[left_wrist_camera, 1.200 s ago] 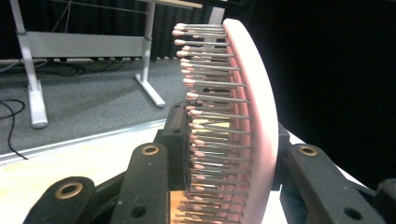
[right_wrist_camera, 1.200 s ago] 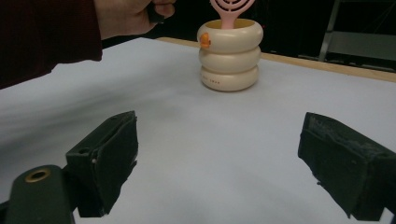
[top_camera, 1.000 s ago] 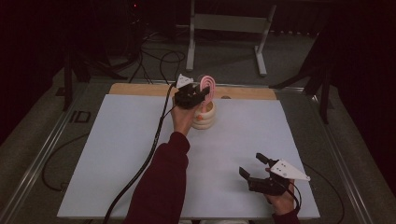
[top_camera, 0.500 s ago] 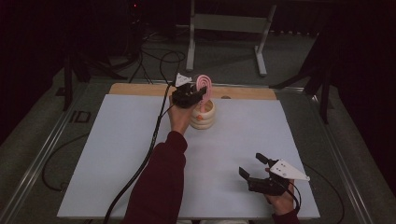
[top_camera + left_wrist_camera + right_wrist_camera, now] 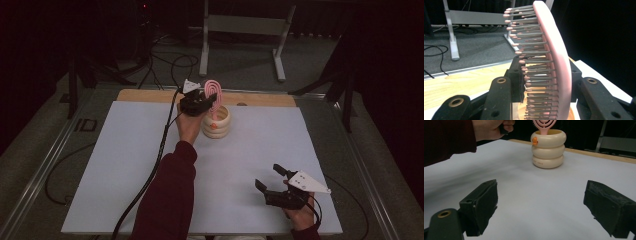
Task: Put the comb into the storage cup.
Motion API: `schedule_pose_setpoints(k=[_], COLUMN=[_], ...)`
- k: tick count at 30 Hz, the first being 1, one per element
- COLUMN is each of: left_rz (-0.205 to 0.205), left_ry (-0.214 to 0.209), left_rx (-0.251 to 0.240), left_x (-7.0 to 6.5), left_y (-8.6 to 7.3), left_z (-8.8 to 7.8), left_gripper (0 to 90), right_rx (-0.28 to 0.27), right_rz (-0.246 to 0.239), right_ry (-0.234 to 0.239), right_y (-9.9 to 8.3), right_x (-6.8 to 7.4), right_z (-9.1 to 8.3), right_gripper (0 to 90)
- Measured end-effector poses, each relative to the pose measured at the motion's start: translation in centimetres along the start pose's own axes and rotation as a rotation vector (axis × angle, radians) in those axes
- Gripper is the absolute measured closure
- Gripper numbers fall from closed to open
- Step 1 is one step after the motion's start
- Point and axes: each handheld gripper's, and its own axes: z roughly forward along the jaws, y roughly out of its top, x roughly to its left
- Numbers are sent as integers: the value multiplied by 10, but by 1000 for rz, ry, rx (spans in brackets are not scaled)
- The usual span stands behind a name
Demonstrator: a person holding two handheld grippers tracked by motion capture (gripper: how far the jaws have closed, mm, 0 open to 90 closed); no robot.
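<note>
A pink hairbrush stands upright with its lower end down in a cream ringed holder at the far middle of the white table. My left gripper is shut on the brush head. In the left gripper view one jaw meets the bristle tips and the other backs the pink hairbrush, with the left gripper close around it. Near the front right my right gripper stands open, holding nothing. From the right gripper the holder and hairbrush show ahead.
A white sheet covers the table, with a wooden strip along its far edge. A metal stand and loose cables lie on the floor beyond. The left gripper's cable trails across the table's left half.
My left gripper and the brush have shifted slightly to the left over the holder. The right gripper has stayed where it was.
</note>
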Motion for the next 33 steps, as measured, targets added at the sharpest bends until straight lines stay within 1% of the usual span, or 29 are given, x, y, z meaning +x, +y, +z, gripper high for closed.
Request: schedule_pose_setpoints(k=[8, 13, 24, 28, 33], left_rz=[-1, -9, -4, -4, -17], left_ry=[15, 19, 27, 43, 50], left_rx=[9, 10, 20, 30, 34], left_x=[3, 5, 7, 8, 12], left_y=[0, 0, 0, -1, -5], left_z=[-1, -1, -2, -1, -2], left_gripper=[610, 606, 598, 585, 572], right_rx=[-1, -1, 1, 0, 1], right_rz=[1, 2, 2, 0, 1], right_ry=[0, -2, -2, -3, -1], right_y=[0, 0, 0, 0, 0], right_x=[0, 0, 0, 1, 1], right_z=[0, 1, 1, 1, 1], right_gripper=[122, 122, 122, 122, 122])
